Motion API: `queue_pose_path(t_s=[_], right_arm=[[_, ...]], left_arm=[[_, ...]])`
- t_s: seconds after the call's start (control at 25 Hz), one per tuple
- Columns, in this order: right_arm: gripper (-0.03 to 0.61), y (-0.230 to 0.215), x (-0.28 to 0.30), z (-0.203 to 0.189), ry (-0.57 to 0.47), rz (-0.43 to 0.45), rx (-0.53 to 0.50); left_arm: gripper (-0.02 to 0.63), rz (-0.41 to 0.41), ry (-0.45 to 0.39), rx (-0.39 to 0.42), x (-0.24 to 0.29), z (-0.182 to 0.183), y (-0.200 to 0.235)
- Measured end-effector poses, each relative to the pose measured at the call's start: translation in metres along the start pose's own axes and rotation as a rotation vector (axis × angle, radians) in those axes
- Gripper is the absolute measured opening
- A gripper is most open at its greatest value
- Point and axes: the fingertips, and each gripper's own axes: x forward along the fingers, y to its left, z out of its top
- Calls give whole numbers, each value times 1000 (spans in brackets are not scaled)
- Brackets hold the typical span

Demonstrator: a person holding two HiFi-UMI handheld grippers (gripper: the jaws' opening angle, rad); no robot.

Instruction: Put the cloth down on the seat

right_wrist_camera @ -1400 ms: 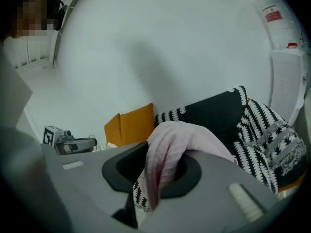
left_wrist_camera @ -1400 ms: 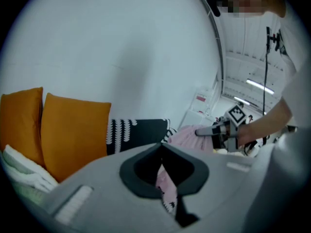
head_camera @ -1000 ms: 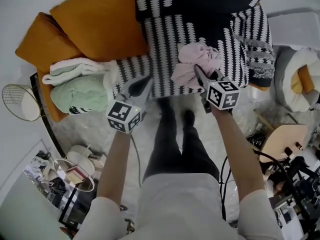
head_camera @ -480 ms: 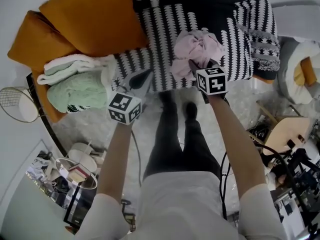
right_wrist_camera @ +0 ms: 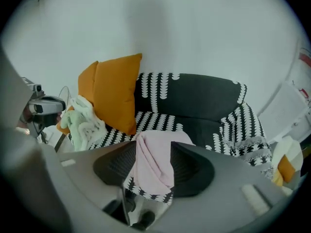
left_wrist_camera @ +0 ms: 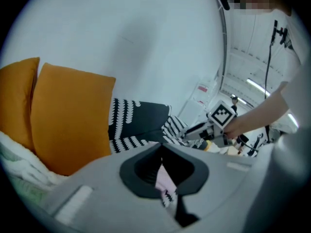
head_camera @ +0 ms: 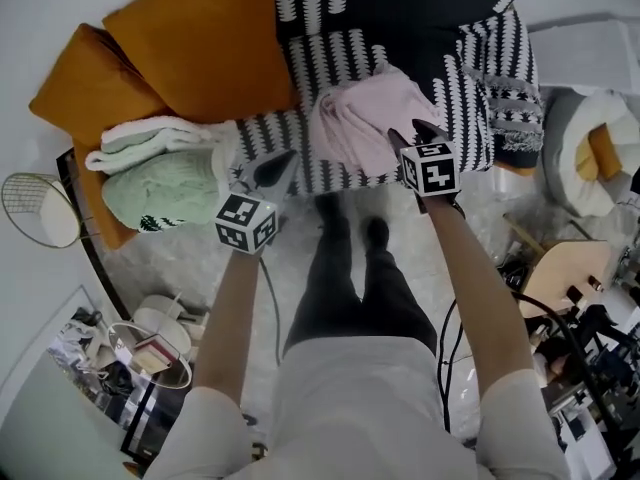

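The pink cloth [head_camera: 352,123] lies spread on the seat [head_camera: 330,60] of a black-and-white patterned armchair. My right gripper [head_camera: 408,140] sits at the cloth's near right edge. Its jaws are opening. In the right gripper view the pink cloth [right_wrist_camera: 154,164] runs between the right gripper's [right_wrist_camera: 153,152] dark pads, and they stand apart from it. My left gripper [head_camera: 270,171] hovers at the seat's front left edge, apart from the cloth. In the left gripper view a slit between the left gripper's [left_wrist_camera: 164,168] jaws shows a bit of the pink cloth [left_wrist_camera: 165,181] beyond; nothing is held.
Two orange cushions [head_camera: 195,43] lean at the chair's left. Folded green and white blankets [head_camera: 160,173] lie below them. A wire basket [head_camera: 35,206] and a cluttered round side table [head_camera: 150,346] stand at the left. A round padded bed [head_camera: 600,153] is at the right. My legs [head_camera: 345,278] stand before the seat.
The cloth was bunched up in the right gripper. It now lies flat and spread on the seat, and the right jaws have opened off it. The left gripper barely moved.
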Motion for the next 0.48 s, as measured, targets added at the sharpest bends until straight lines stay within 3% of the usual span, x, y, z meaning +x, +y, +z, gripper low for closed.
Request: queue_pose_path(t_s=[0.48], right_arm=[[153, 69, -130, 36, -135, 56, -203]], left_arm=[[0, 43, -14, 70, -82, 50, -36]])
